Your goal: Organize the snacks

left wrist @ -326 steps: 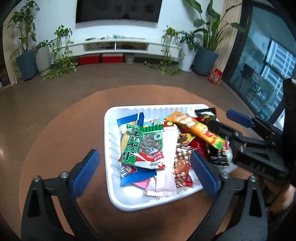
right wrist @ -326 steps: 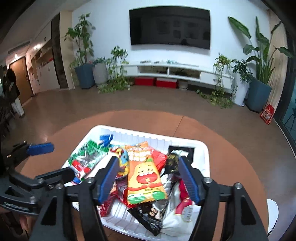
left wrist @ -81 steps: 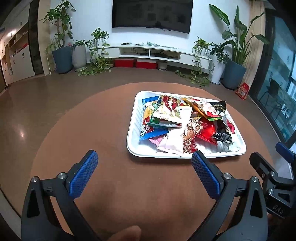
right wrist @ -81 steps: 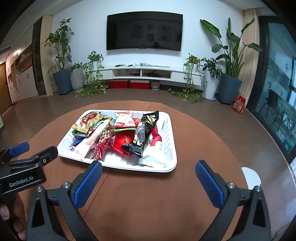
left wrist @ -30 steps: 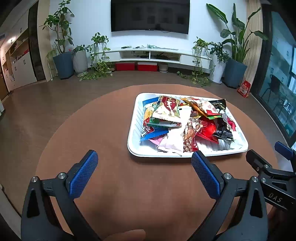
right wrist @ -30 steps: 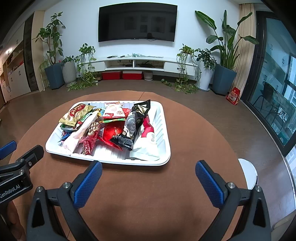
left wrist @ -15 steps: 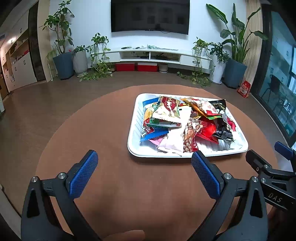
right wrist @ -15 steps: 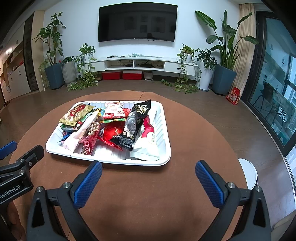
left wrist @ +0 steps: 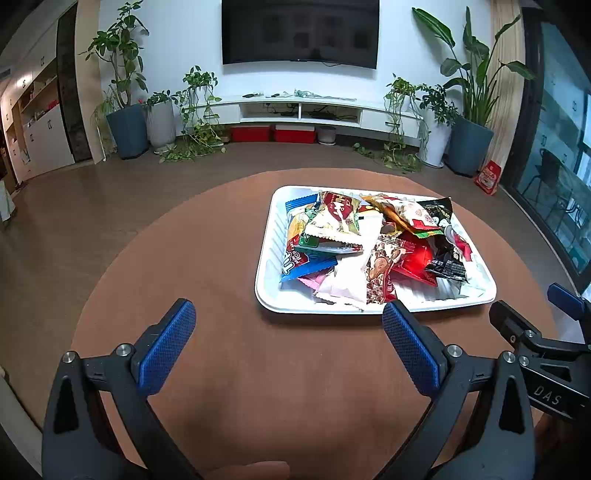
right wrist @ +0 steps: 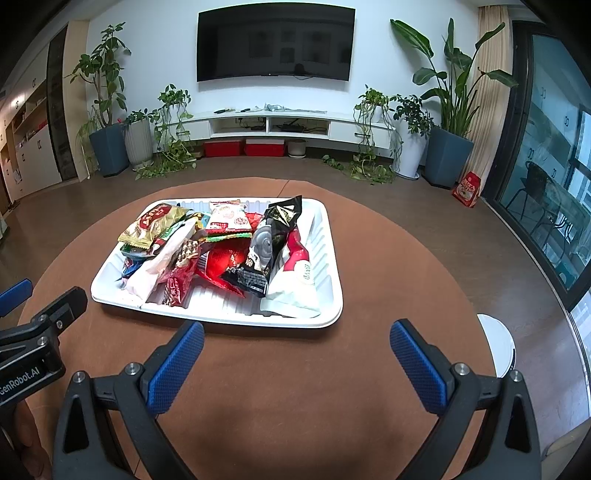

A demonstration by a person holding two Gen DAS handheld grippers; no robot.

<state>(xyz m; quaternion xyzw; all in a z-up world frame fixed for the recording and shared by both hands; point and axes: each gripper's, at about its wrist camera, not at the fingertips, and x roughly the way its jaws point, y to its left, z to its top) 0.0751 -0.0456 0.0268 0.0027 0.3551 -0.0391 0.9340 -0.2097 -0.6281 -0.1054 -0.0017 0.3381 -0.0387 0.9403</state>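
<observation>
Left wrist view: the left gripper (left wrist: 284, 332) is seen nearest, held wide open with nothing between its two blue pads (left wrist: 168, 345). The right gripper (right wrist: 295, 350) is also spread open and empty above the round brown table (right wrist: 280, 398). Past both grippers, one white tray (left wrist: 267, 254) is set on the table. The snacks (left wrist: 369, 240) are piled inside it, too many and too mixed to be counted. Farther back, one black TV (left wrist: 300, 33) is hung on the wall.

White tray (left wrist: 266, 288) of snack packets (left wrist: 365, 240), round brown table (left wrist: 229, 369)
</observation>
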